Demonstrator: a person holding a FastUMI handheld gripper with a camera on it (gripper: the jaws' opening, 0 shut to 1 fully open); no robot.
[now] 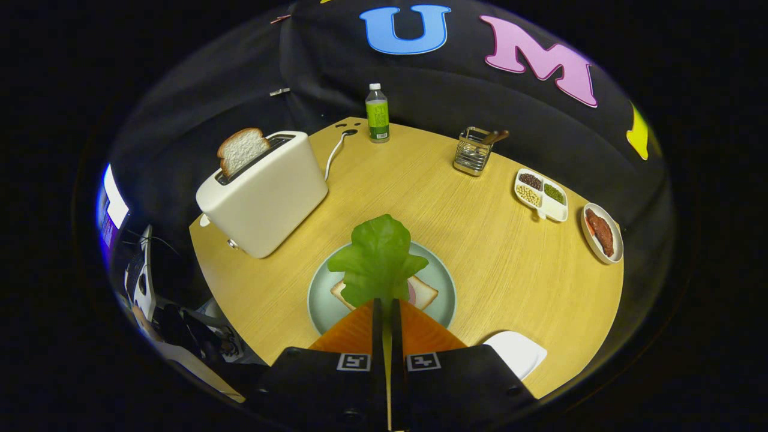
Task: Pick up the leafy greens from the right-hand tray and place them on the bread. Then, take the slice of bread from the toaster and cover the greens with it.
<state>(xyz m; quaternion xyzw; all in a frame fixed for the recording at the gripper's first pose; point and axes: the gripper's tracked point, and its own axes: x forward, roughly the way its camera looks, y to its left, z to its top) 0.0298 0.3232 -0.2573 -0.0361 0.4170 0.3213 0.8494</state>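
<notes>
My gripper [386, 303] is shut on the stem of a green lettuce leaf [378, 261], which sticks out ahead of the fingertips. The leaf hangs above a slice of bread [422, 293] with a pink filling on a pale green plate [441, 282]. Part of that bread is hidden behind the leaf and the fingers. Beyond the plate to the left stands a white toaster [267, 192] with a second bread slice [241, 150] sticking up from its slot.
A white empty tray [519, 351] lies right of the fingers near the table's front edge. Further right are a dish with meat [602, 233] and a divided dish of beans [541, 193]. A wire holder [474, 151] and a green bottle [377, 114] stand at the back.
</notes>
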